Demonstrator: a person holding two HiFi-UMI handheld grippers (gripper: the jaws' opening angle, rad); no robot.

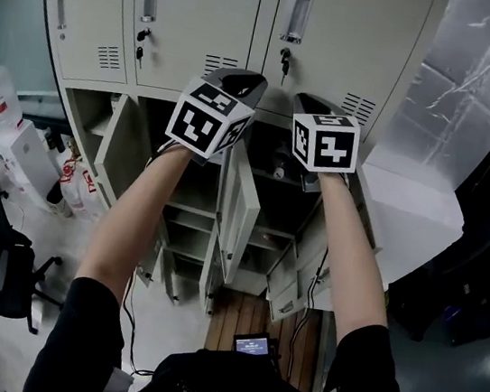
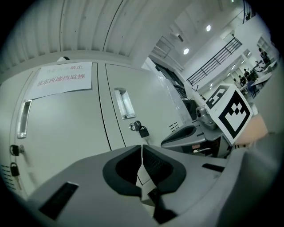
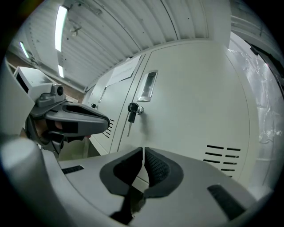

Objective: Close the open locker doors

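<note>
Held left gripper (image 1: 238,80) at 11 o'clock, right gripper (image 1: 316,106) at 1 o'clock, jaws together, empty. Faced closed upper doors (image 1: 356,34); stood over open lower doors (image 1: 241,206) at 6 o'clock.

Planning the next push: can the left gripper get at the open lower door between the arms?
Probably yes: left gripper is shut and empty, and nothing blocks the open door just below it.
</note>
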